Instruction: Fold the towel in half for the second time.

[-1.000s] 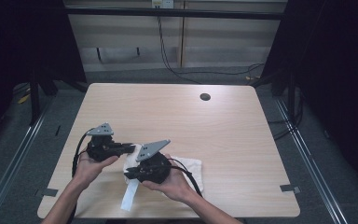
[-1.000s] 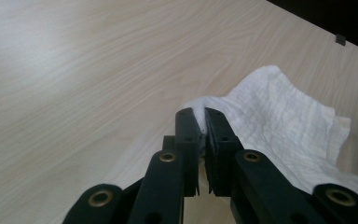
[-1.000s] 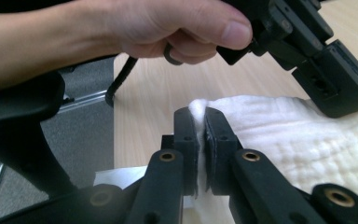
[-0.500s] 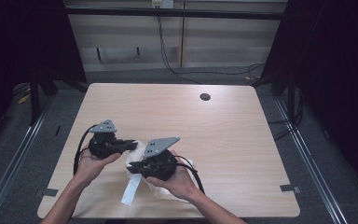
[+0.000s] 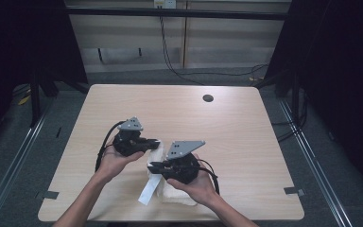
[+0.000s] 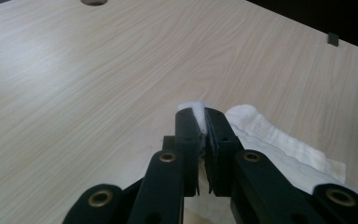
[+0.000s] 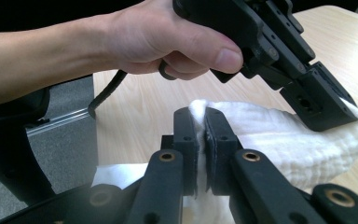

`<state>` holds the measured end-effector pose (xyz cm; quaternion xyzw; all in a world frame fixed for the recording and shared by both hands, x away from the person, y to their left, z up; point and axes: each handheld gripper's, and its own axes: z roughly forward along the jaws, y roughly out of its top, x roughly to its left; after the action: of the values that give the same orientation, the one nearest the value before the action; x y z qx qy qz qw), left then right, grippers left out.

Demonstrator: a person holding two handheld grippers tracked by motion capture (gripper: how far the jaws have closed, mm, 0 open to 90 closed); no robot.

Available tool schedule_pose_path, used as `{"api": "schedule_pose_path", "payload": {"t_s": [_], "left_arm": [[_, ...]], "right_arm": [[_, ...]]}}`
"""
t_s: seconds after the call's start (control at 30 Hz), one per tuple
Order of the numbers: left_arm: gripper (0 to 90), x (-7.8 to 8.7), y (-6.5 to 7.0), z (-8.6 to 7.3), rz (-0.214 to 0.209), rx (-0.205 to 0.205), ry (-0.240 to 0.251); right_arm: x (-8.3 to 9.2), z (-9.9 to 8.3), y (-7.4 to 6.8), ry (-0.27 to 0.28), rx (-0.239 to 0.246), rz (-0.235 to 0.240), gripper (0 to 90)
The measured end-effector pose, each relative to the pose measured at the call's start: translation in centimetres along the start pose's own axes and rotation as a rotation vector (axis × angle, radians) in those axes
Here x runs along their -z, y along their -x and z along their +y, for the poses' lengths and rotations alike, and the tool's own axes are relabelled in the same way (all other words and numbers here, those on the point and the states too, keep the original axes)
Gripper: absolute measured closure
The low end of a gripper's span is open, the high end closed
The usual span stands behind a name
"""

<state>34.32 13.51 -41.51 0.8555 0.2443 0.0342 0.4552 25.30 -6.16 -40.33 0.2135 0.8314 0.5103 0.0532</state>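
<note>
A light wooden table (image 5: 246,142) with rounded corners is standing on a grey carpeted floor (image 5: 321,156), a round dark hole (image 5: 208,98) sitting near its far edge. Metal rails (image 5: 9,170) are running along the floor on both sides. Black curtains (image 5: 340,61) are hanging left and right, while cables (image 5: 170,56) are trailing down the pale back wall (image 5: 217,42).

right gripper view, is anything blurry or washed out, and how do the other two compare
Right gripper view: white towel slightly overexposed, jaw bases soft. Left gripper view: table sharp with mild glare at top left. High view: evenly lit table, dark surroundings.
</note>
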Motion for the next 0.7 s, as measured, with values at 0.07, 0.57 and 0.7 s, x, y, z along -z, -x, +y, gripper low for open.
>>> {"api": "schedule_pose_path", "payload": {"t_s": [0.07,0.57,0.7], "left_arm": [[85.1,-0.6,0.3,0.0,-0.017,0.003,0.001],[84.7,-6.1,2.1,0.0,-0.085,-0.006,-0.073],[84.6,-7.8,2.0,-0.3,-0.098,0.011,-0.087]], "right_arm": [[0.3,-0.3,0.0,-0.004,-0.002,-0.007,85.2],[2.1,-4.6,0.1,-0.06,-0.05,-0.06,85.0],[2.3,-6.3,0.7,-0.094,-0.074,-0.079,84.7]]}}
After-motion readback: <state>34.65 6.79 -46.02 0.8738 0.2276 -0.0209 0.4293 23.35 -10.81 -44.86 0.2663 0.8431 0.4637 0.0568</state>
